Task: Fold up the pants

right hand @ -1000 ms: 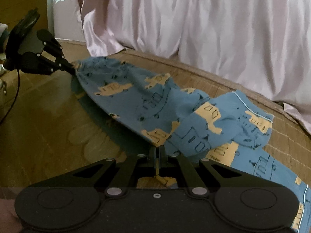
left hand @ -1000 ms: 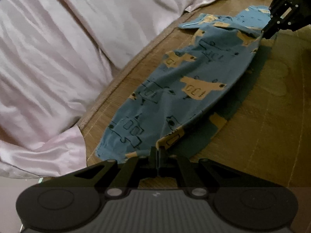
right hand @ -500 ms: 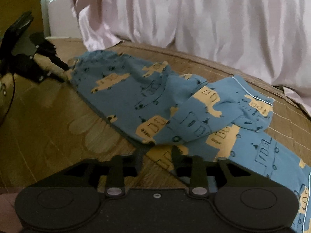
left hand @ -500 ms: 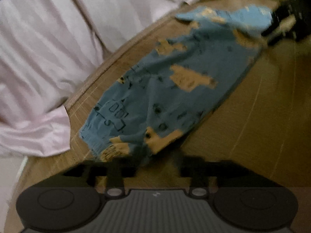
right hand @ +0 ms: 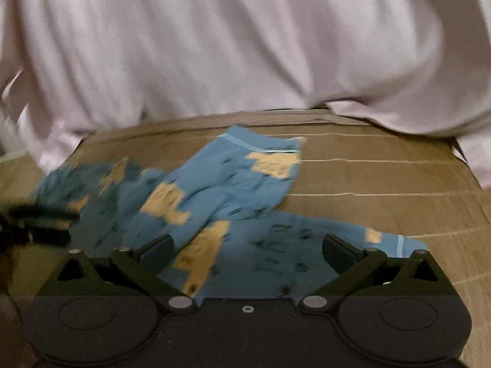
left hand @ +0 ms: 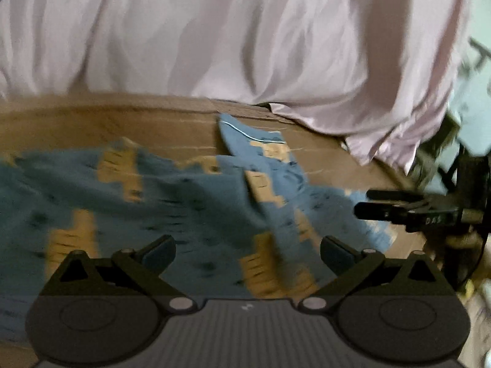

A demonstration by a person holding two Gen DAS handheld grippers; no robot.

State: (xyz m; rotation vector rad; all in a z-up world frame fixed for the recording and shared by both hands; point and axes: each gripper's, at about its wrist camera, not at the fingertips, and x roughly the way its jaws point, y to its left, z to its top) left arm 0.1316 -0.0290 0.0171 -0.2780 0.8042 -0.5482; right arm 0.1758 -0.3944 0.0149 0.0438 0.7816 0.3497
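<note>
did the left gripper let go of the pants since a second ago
Yes: the left gripper now stands open above the pants, facing the pink sheet head-on.

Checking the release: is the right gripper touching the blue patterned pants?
Cannot tell. Right wrist view shows the right gripper open over the blue patterned pants; blur hides any gap.

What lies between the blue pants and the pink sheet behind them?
Only bare wooden surface separates pants from sheet, seen in the right wrist view.
</note>
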